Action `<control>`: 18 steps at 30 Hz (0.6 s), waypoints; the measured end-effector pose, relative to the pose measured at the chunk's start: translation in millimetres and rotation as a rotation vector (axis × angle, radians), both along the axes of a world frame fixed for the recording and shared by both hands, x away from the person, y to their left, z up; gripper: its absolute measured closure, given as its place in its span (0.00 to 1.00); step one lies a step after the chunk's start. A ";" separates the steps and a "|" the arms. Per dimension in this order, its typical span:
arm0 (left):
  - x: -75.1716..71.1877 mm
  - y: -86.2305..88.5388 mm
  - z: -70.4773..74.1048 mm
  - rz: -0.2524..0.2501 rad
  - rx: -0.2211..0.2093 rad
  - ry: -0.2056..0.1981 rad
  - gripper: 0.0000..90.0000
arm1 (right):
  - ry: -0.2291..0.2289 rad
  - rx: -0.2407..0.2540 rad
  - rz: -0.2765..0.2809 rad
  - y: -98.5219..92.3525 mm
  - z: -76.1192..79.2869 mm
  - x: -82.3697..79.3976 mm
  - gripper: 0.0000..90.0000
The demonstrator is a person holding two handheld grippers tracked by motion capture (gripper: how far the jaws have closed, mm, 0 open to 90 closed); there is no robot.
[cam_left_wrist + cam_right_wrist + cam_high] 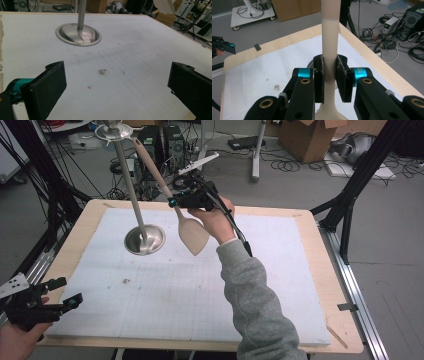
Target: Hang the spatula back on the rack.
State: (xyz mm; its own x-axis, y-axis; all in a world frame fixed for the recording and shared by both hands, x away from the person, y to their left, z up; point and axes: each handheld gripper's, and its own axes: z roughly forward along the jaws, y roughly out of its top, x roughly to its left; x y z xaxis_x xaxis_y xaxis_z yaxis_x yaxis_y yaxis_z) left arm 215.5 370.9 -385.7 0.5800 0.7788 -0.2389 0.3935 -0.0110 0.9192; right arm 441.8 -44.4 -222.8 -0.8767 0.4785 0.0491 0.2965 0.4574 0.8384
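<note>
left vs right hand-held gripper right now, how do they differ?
The left hand-held gripper has its jaws wide apart with nothing between them; the right hand-held gripper is clamped on the handle of a beige spatula. The left sits low at the table's near left corner; the right is raised over the far middle, beside the metal stand. Both are black with teal accents.

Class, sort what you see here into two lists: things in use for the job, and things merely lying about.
In use:
- beige plastic spatula, clamped in the right tool
- steel stand with round base
- open left tool

Lying about:
- brown cardboard box on the floor
- black cables on the floor
</note>
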 end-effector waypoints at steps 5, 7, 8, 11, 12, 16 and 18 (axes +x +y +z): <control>0.6 0.5 -0.3 0.002 -0.002 0.001 0.03 | 0.012 -0.007 0.005 8.7 -4.3 3.9 0.87; 0.7 1.0 -0.3 0.002 -0.004 0.001 0.03 | 0.016 -0.015 0.009 12.8 -5.9 5.3 0.87; 0.7 1.1 -0.5 0.003 -0.003 0.001 0.03 | 0.017 -0.018 0.006 14.2 -6.3 5.6 0.87; 0.4 0.3 -0.9 -0.001 -0.002 0.003 0.03 | 0.016 -0.024 0.013 18.9 -7.9 7.9 0.87; 0.2 -0.8 -1.3 -0.004 -0.001 0.004 0.03 | 0.018 -0.026 0.013 20.2 -8.5 8.4 0.87; -1.7 -5.1 -2.3 -0.013 0.010 0.009 0.03 | 0.013 -0.024 0.016 24.5 -11.3 11.5 0.87; -2.6 -5.9 -2.7 -0.013 0.014 0.010 0.03 | 0.017 -0.023 0.017 26.7 -12.6 12.6 0.87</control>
State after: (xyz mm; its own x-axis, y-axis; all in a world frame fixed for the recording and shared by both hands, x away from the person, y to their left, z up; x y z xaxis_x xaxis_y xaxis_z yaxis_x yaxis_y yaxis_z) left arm 212.9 365.0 -388.4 0.5878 0.7745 -0.2339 0.4028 -0.0295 0.9148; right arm 454.4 -17.8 -235.4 -0.8839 0.4647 0.0527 0.3024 0.4819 0.8224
